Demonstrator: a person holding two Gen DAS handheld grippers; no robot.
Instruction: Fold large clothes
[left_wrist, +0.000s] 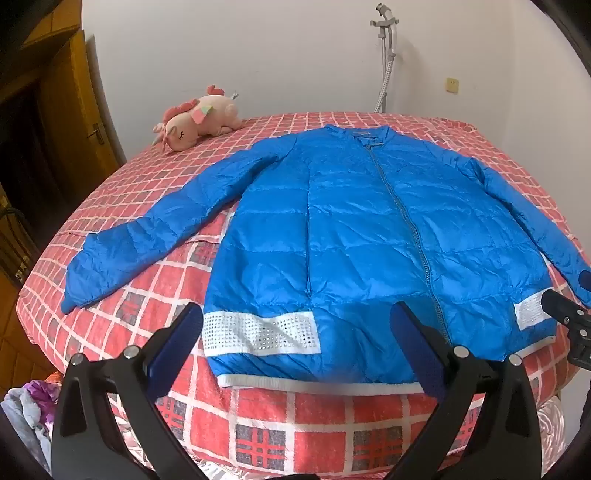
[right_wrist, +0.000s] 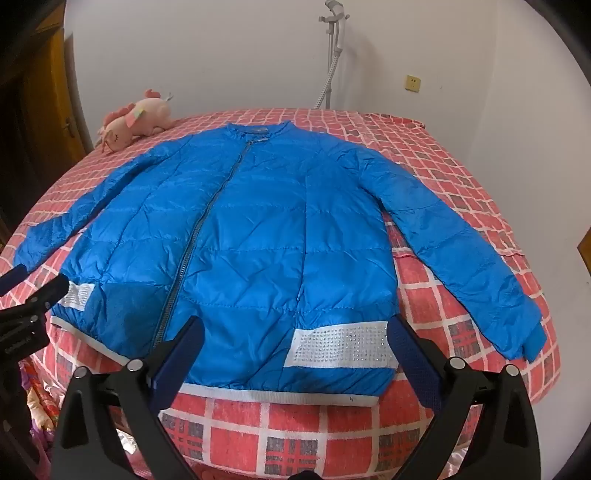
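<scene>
A blue padded jacket (left_wrist: 354, 236) is lying flat and face up on a bed (left_wrist: 147, 184) covered in a red checked sheet, its zip (left_wrist: 410, 229) done up and its collar pointing toward the far white wall. Both sleeves are lying spread out to the sides, and the white hem band is sitting along the near edge of the bed. The left gripper (left_wrist: 295, 325) is hovering above the hem on the jacket's left half, its blue-padded fingers (left_wrist: 177, 336) standing wide apart and gripping nothing. The right gripper (right_wrist: 295, 332) is hovering over the hem on the other half, its fingers (right_wrist: 406, 350) likewise spread wide and holding nothing; the dotted white panel (right_wrist: 340, 347) is showing between them. A pink plush toy (left_wrist: 195, 122) is resting on the far left corner of the bed, well apart from the jacket. A white stand (left_wrist: 386, 55) is leaning against the wall behind the bed, near a wall socket (left_wrist: 450, 85).
</scene>
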